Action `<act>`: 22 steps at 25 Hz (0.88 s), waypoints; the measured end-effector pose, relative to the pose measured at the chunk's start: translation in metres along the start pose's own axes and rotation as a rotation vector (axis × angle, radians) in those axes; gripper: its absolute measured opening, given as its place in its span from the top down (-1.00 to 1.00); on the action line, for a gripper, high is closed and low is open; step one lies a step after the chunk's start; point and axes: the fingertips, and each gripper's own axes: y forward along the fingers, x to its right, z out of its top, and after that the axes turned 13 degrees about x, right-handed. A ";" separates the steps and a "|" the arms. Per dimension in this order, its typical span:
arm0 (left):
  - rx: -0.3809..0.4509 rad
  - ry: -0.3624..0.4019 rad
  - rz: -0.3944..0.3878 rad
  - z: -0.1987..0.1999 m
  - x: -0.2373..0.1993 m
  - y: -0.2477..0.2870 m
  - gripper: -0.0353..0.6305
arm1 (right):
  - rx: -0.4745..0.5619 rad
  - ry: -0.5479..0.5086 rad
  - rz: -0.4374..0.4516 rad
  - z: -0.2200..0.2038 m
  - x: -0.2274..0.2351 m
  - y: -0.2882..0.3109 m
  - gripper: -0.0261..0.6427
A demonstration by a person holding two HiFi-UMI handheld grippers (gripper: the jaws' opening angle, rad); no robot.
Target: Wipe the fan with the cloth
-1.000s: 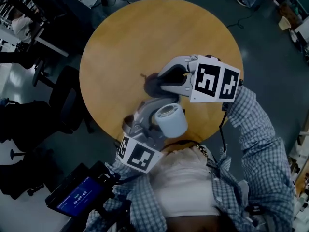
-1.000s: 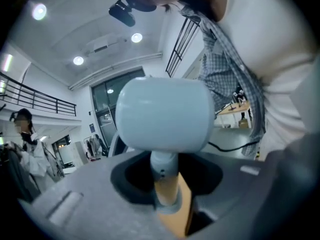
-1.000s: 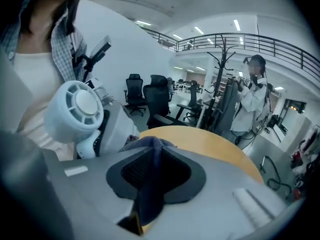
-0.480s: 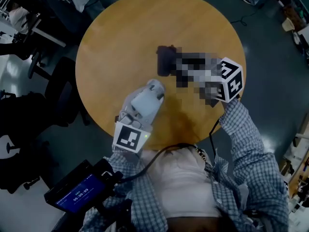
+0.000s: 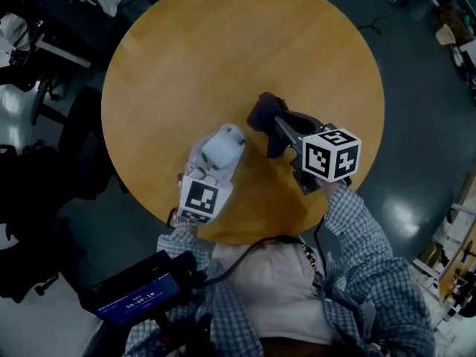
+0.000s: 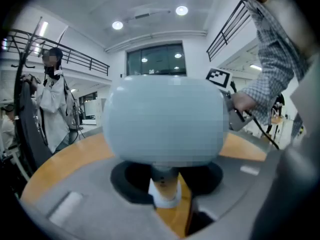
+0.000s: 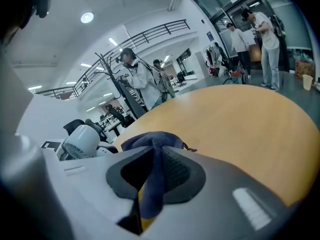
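Observation:
A small white fan [image 5: 221, 148] is held just over the round wooden table [image 5: 223, 43], near its front edge. My left gripper [image 5: 217, 162] is shut on the fan; in the left gripper view the pale fan head [image 6: 165, 121] fills the middle and its stem [image 6: 164, 184] sits between the jaws. To the fan's right, my right gripper [image 5: 277, 129] is shut on a dark blue cloth [image 5: 263, 112]. In the right gripper view the cloth [image 7: 156, 149] is pinched between the jaws, bunched at their tips, and the fan [image 7: 81, 141] shows at far left. Fan and cloth are apart.
Dark office chairs [image 5: 85, 151] stand off the table's left edge. A device with a lit blue screen [image 5: 137, 297] hangs at the person's lower left. People [image 7: 135, 81] stand in the room beyond the table. The table's far half [image 5: 245, 28] is bare wood.
Both grippers have sunk from close under the camera down towards the table. The right gripper has rolled and drawn off to the fan's right with the cloth. The fan has tipped forward.

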 end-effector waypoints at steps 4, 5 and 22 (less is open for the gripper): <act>-0.047 -0.008 -0.003 -0.030 -0.003 0.015 0.47 | -0.043 0.072 -0.054 -0.036 0.020 0.019 0.76; -0.055 -0.007 -0.005 -0.035 -0.004 0.016 0.47 | -0.047 0.087 -0.066 -0.042 0.023 0.023 0.76; -0.091 -0.028 0.045 -0.047 -0.018 0.029 0.47 | -0.157 -0.062 -0.160 -0.080 0.047 0.053 0.73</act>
